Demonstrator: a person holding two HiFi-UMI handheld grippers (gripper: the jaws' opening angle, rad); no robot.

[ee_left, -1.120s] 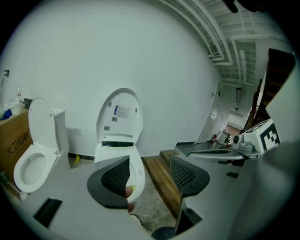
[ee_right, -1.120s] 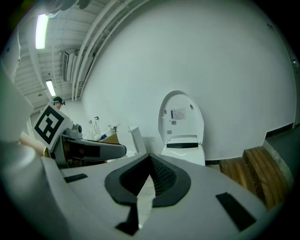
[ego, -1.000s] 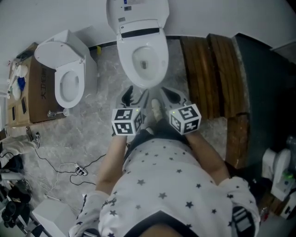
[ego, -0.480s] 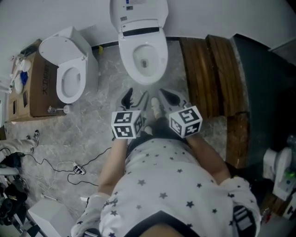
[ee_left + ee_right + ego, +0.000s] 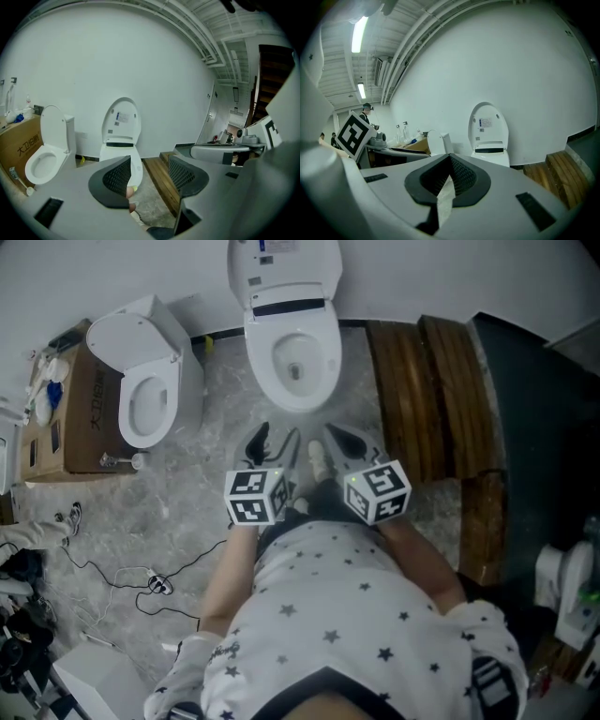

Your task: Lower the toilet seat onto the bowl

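Right hand-held gripper [image 5: 334,433] farther back, upright toilet seat [image 5: 284,273] well ahead.

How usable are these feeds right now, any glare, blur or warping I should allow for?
Head view: even, dim light, sharp, no glare on the centre toilet. Left gripper view: strong fisheye curves the wall, corners black. Right gripper view: same warping; the ceiling tube light is bright but washes nothing out.
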